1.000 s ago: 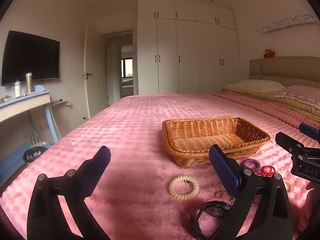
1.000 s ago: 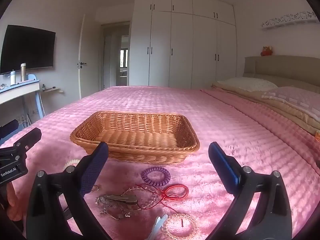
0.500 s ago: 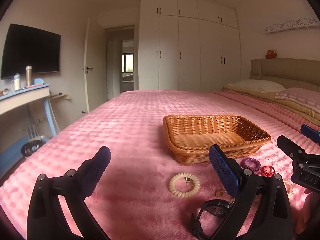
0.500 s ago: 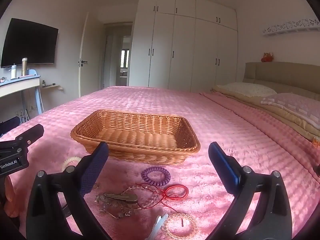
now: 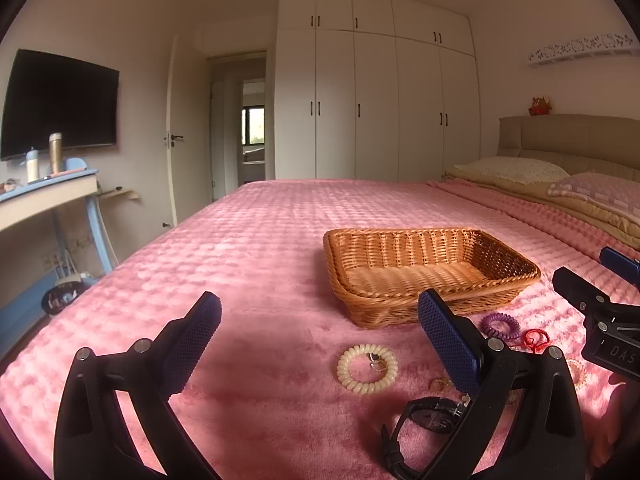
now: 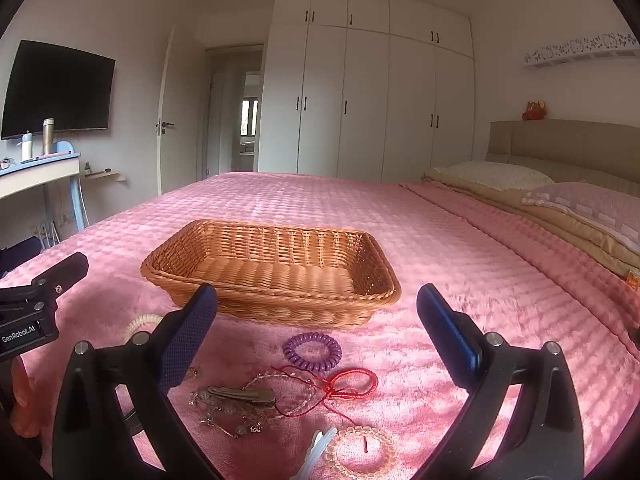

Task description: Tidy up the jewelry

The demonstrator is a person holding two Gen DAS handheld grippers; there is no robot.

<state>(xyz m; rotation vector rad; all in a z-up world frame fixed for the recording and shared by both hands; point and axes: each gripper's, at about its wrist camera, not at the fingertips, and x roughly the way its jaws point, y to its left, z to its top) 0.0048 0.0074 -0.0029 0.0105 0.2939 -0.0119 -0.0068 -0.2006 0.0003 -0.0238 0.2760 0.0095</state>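
Note:
An empty wicker basket (image 5: 428, 272) (image 6: 272, 272) sits on the pink bedspread. In front of it lie a cream coil hair tie (image 5: 367, 368), a purple coil tie (image 6: 312, 351) (image 5: 500, 325), a red cord bracelet (image 6: 352, 384), a hair clip with bead chains (image 6: 240, 394), a pink bead bracelet (image 6: 362, 450) and a black watch (image 5: 428, 416). My left gripper (image 5: 316, 340) is open and empty, low over the bed left of the jewelry. My right gripper (image 6: 316, 328) is open and empty, over the jewelry pile. Each gripper shows at the edge of the other's view.
The bed's pillows (image 6: 520, 184) and headboard lie at the right. A desk (image 5: 44, 196) with bottles and a wall TV (image 5: 60, 100) stand at the left beyond the bed edge. White wardrobes (image 5: 376, 100) and an open door are at the back.
Both cameras have tilted up slightly, so the basket and jewelry sit a little lower in view. Both grippers stay open and empty.

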